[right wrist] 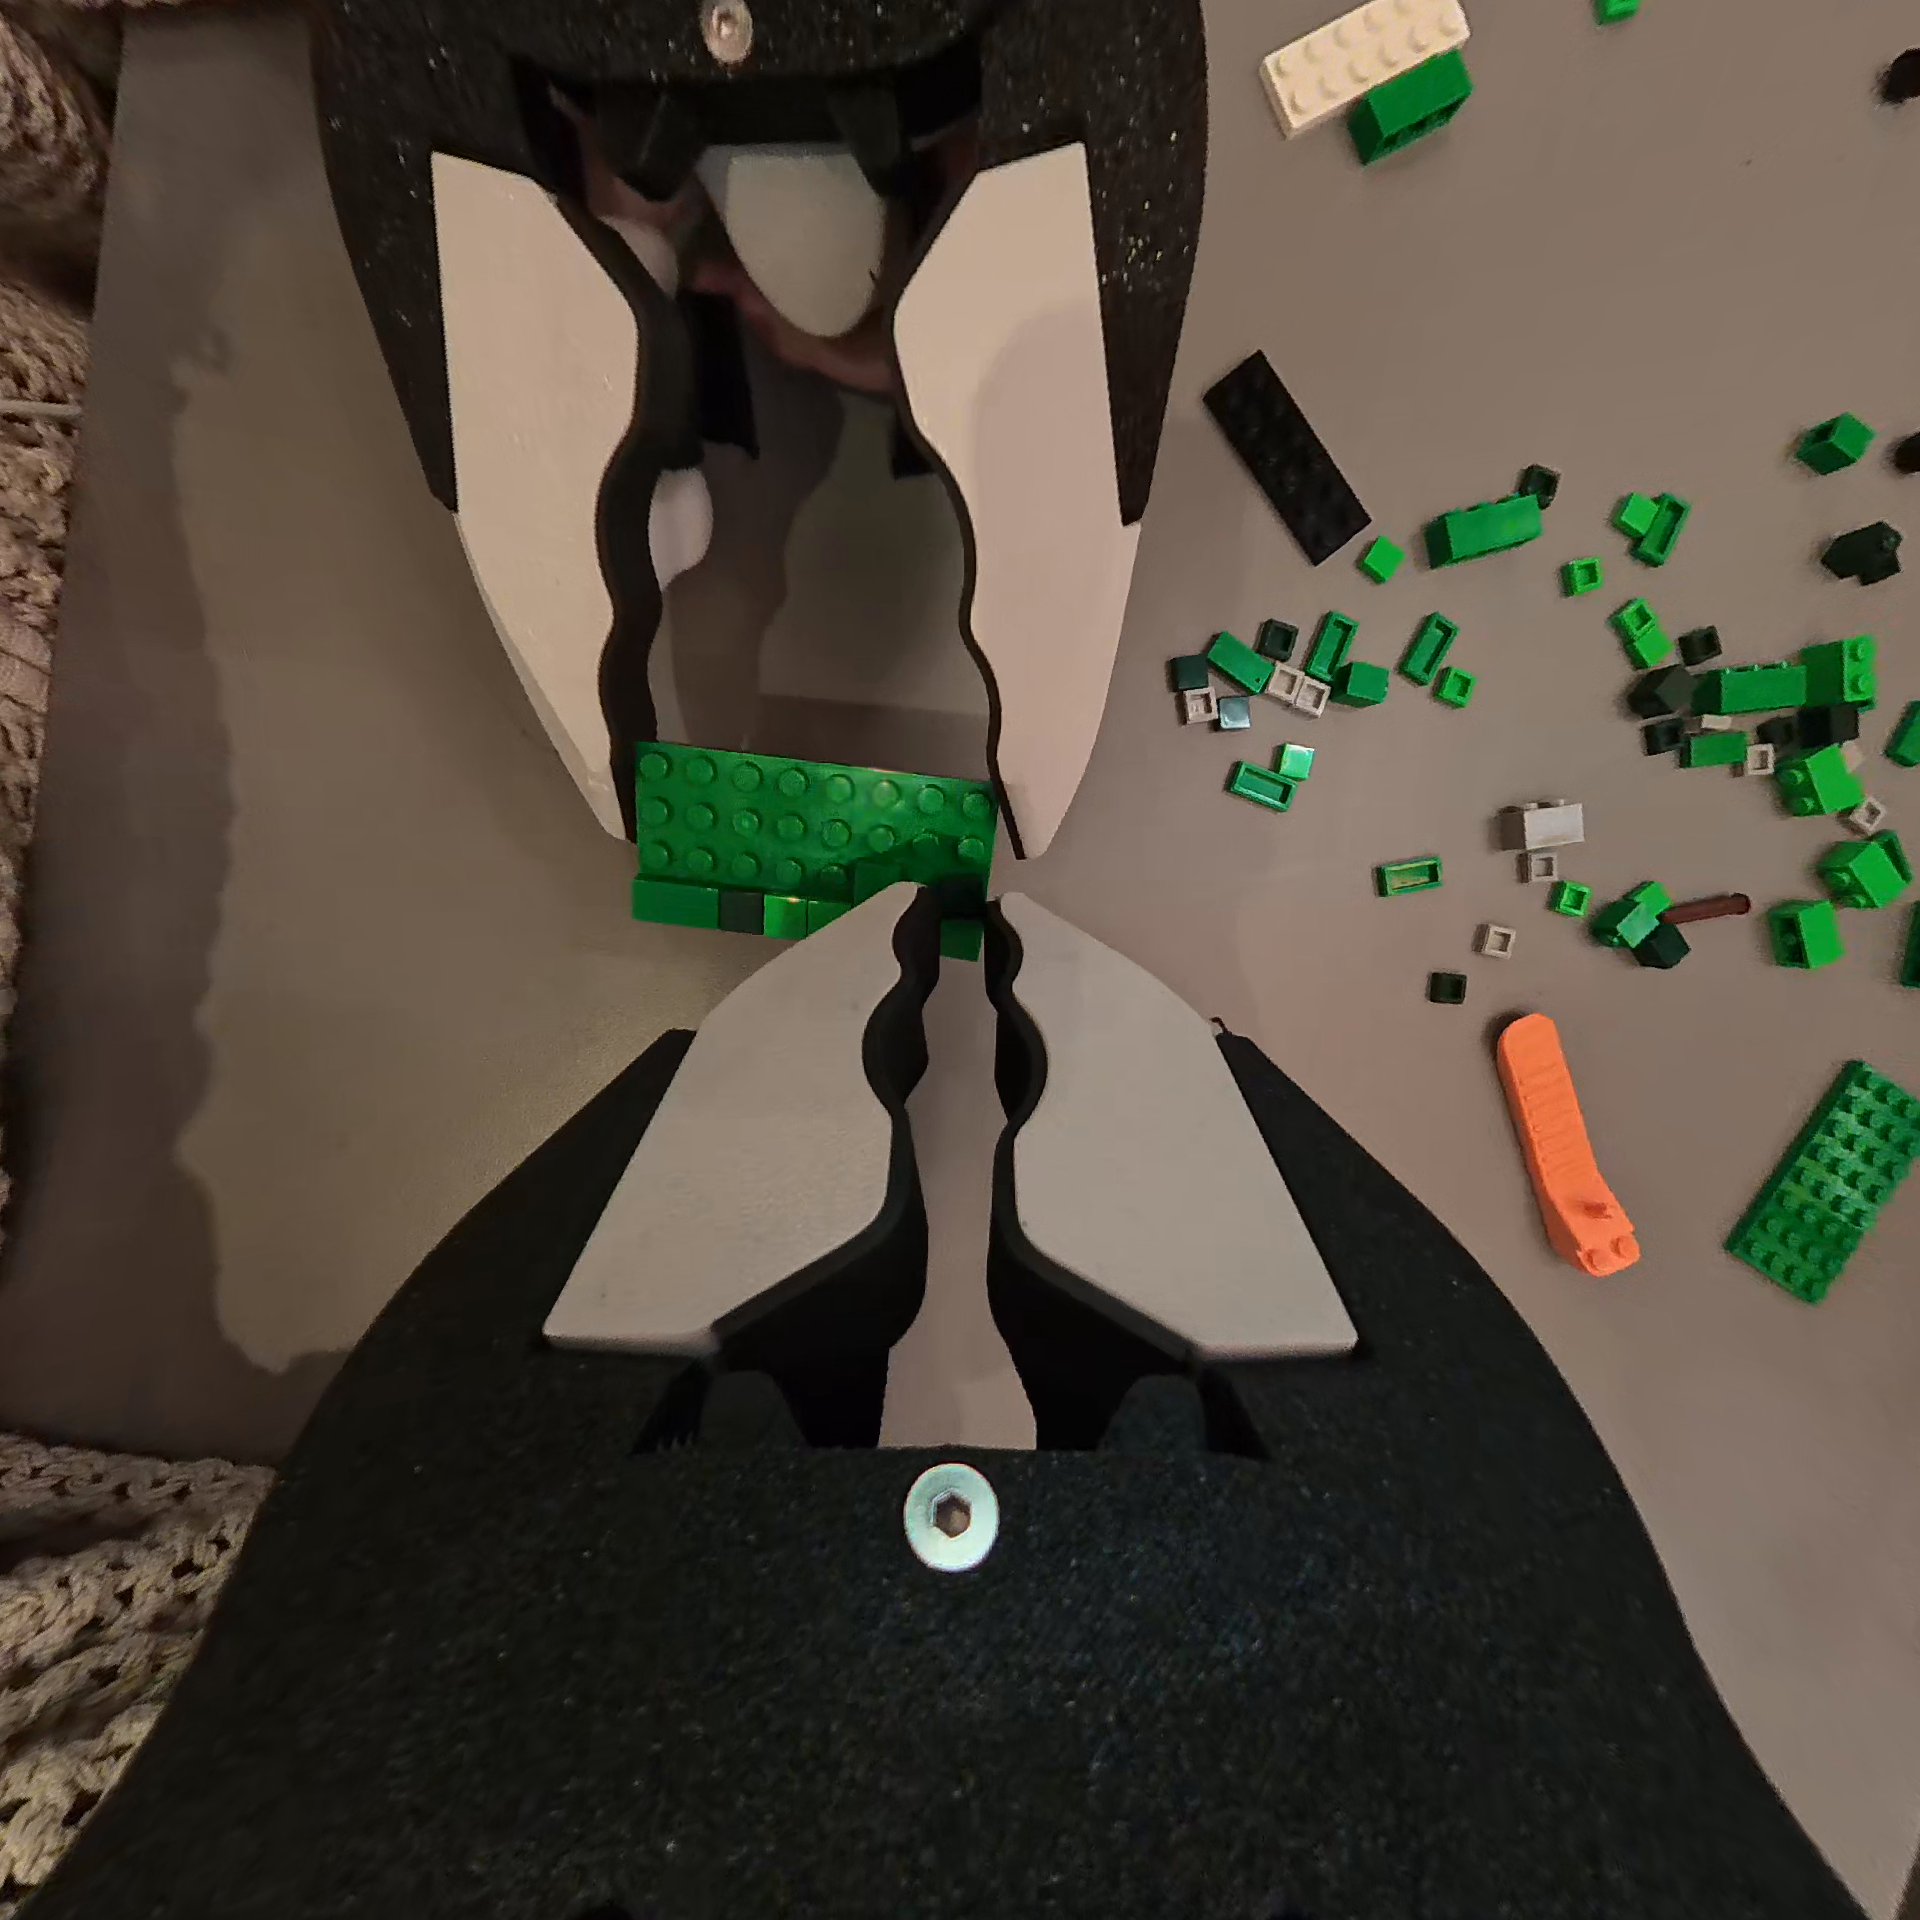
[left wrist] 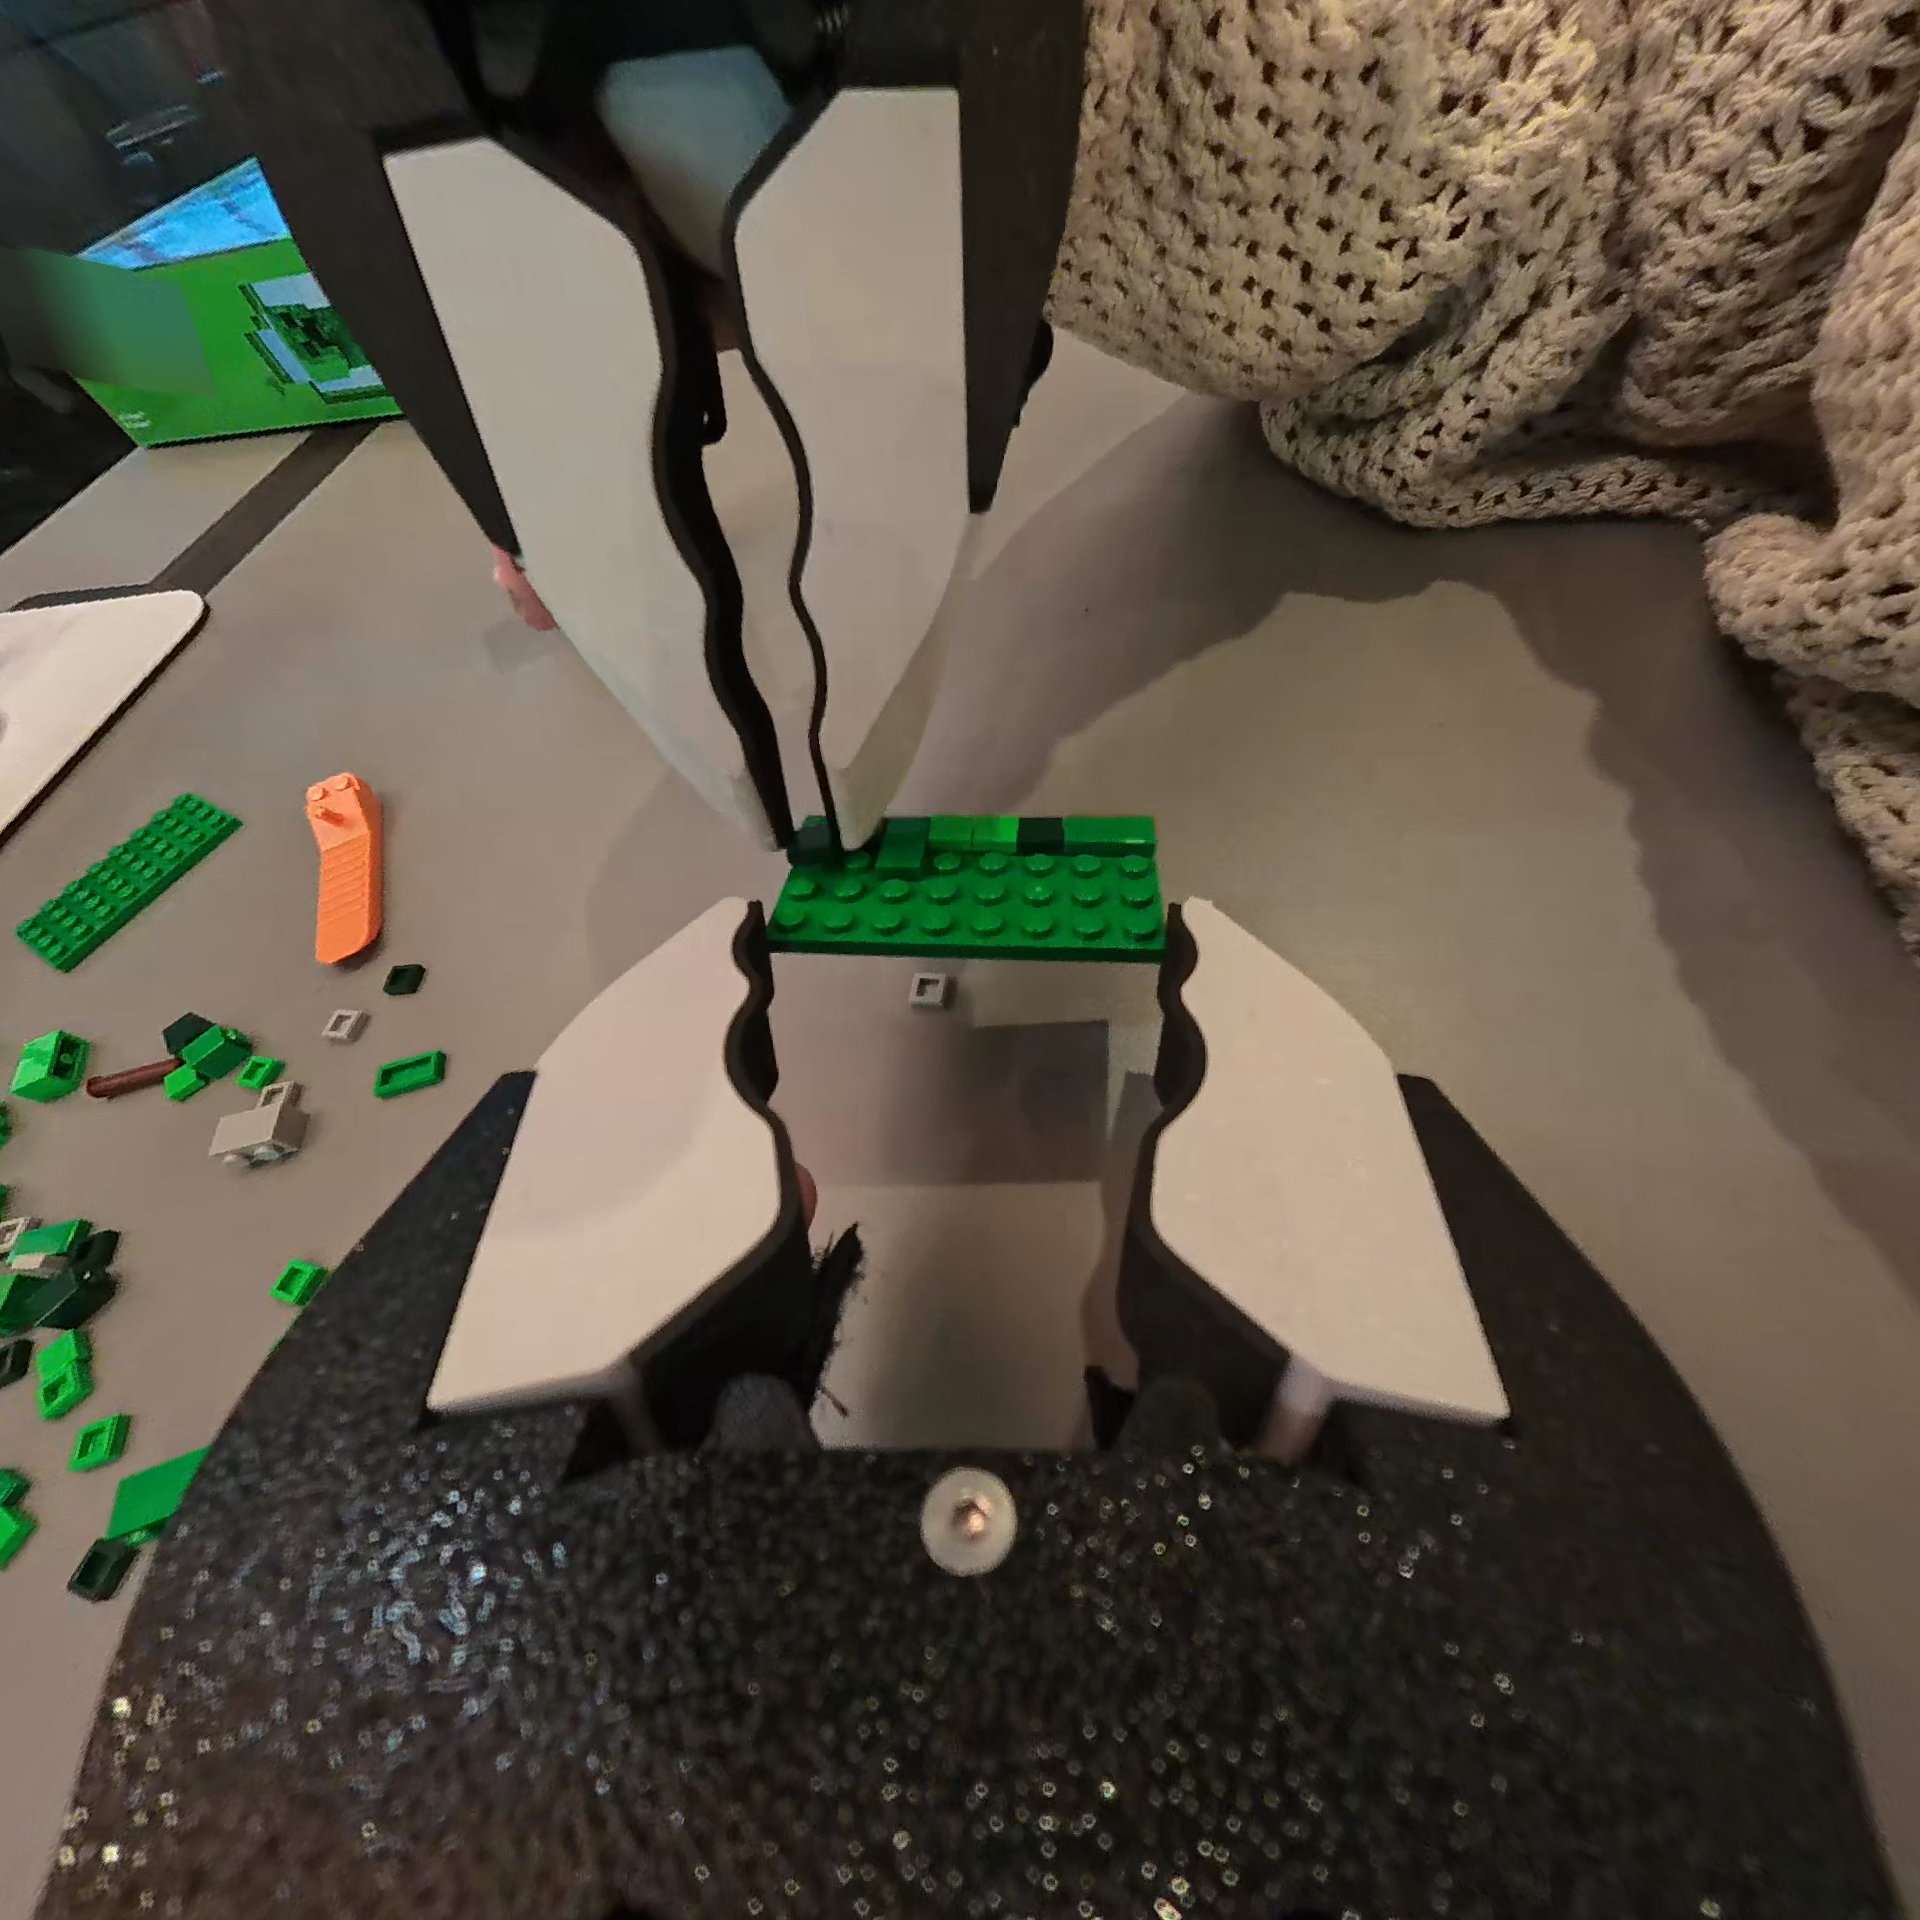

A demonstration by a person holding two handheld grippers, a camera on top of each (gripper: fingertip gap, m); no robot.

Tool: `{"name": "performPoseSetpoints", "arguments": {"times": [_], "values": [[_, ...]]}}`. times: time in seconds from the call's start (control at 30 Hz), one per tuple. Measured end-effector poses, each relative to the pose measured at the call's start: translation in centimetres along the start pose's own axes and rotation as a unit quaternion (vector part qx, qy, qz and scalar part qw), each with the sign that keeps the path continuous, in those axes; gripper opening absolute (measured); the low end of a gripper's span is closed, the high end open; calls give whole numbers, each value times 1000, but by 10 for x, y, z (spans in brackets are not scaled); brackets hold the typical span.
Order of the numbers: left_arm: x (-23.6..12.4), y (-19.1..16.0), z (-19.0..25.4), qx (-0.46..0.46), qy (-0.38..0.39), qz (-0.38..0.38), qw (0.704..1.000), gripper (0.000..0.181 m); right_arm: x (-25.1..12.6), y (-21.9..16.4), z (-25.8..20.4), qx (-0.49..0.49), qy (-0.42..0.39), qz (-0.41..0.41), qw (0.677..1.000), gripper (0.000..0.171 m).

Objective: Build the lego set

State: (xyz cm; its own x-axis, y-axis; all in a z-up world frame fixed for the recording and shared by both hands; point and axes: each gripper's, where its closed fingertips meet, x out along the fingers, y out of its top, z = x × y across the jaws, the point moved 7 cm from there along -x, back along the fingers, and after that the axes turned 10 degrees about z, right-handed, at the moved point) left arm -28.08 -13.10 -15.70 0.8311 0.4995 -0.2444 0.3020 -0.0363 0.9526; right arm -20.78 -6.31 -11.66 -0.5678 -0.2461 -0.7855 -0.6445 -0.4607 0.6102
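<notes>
Between the fingertips of the right gripper (right wrist: 954,902), nearly together, a small dark green piece (right wrist: 961,896) pinched at the end of the tile row, right on the plate's corner; best pressed straight down, squarely over its studs, without twisting, and let go only once seated flush. Around the short ends of the green plate (right wrist: 810,821), the fingers of the left gripper (left wrist: 966,930) set wide apart, one tip at each end, seemingly bracing rather than squeezing; hard to tell whether both tips truly touch. Worth keeping that brace low and steady so the plate cannot slide or tip on the smooth grey table (left wrist: 1351,1039) while the push comes from above. On the plate itself: flat, bright green, several rows of studs bare, and one long edge lined with a row of small tiles (left wrist: 987,836) in mixed light and dark greens, the row reaching to the corner now being filled. Just in front of the plate, a lone small grey piece (left wrist: 930,989). Farther off to one side, a scatter of loose green bricks (right wrist: 1745,707), an orange brick separator (right wrist: 1564,1143), a second green plate (right wrist: 1834,1195), a black plate (right wrist: 1288,457) and a white brick (right wrist: 1361,57). Beyond, a green box (left wrist: 239,343) at the table's far end, and a cream knitted blanket (left wrist: 1507,260) bunched along the other side, well clear of the work.
</notes>
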Motion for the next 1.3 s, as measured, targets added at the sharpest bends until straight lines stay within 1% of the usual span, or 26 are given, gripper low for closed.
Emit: {"name": "performPoseSetpoints", "arguments": {"times": [0.53,0.67,0.73,0.8,0.87,0.9,0.93,1.0,1.03,1.07,1.1,1.2,1.27,1.3], "values": [[-1,0,1,9,3,5,1000,72,-4,1,0,13,-2,8,1000,8],[-1,0,0,9,5,8,1000,72,-8,0,2,16,-16,9,1000,9],[-1,0,0,13,9,8,1000,72,-16,-1,8,39,-36,29,998,13],[-1,0,-1,21,18,12,1000,72,-27,-2,15,90,-45,84,991,17],[-1,0,-1,30,27,15,999,72,-36,-6,20,163,-31,157,974,24],[-1,0,-1,36,34,18,999,72,-38,-8,23,213,-27,195,957,25],[-1,1,-2,41,43,23,998,72,-39,-12,25,269,-21,236,934,26],[-1,2,-4,48,62,31,996,72,-36,-23,28,381,5,309,872,29],[0,2,-5,50,69,33,996,72,-32,-29,27,422,26,332,843,33],[0,3,-5,53,75,34,995,72,-27,-36,26,454,40,341,822,34],[1,3,-5,56,83,34,994,72,-20,-41,23,474,48,345,809,36],[1,3,-7,59,99,35,993,72,-4,-47,16,511,76,356,779,38],[1,3,-8,57,102,38,992,72,2,-46,15,531,100,373,755,36],[1,3,-8,55,103,39,992,72,4,-45,16,535,104,379,748,35]]}}
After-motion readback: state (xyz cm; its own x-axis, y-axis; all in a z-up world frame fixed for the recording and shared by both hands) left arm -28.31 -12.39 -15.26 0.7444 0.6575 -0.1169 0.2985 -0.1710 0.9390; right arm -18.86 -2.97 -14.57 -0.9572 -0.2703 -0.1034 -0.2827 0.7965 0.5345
